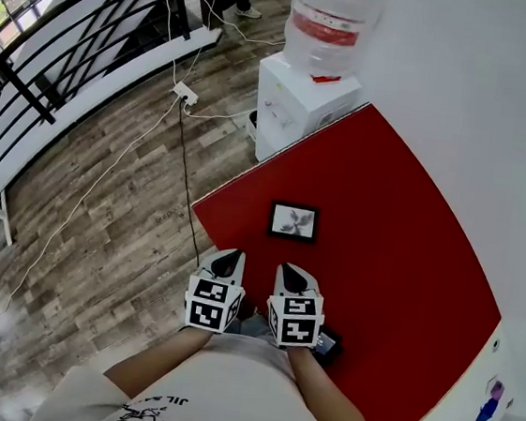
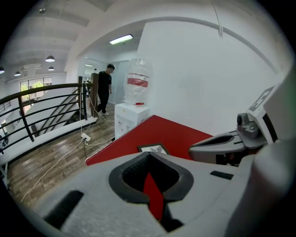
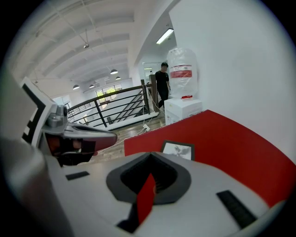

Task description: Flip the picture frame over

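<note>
A small black picture frame [image 1: 293,221] lies flat on the red table [image 1: 398,267], its pale picture facing up. It also shows just beyond the jaws in the left gripper view [image 2: 152,148] and the right gripper view [image 3: 178,149]. Both grippers hover side by side over the table's near edge, a short way short of the frame. My left gripper [image 1: 227,260] [image 2: 149,157] is shut with nothing in it. My right gripper [image 1: 293,275] [image 3: 150,159] is shut and empty too. Neither touches the frame.
A white water dispenser [image 1: 306,97] with a bottle stands at the table's far corner. A power strip [image 1: 185,93] and cables lie on the wood floor at the left, beside a black railing [image 1: 76,33]. A white wall runs along the right. A person [image 2: 104,88] stands far off.
</note>
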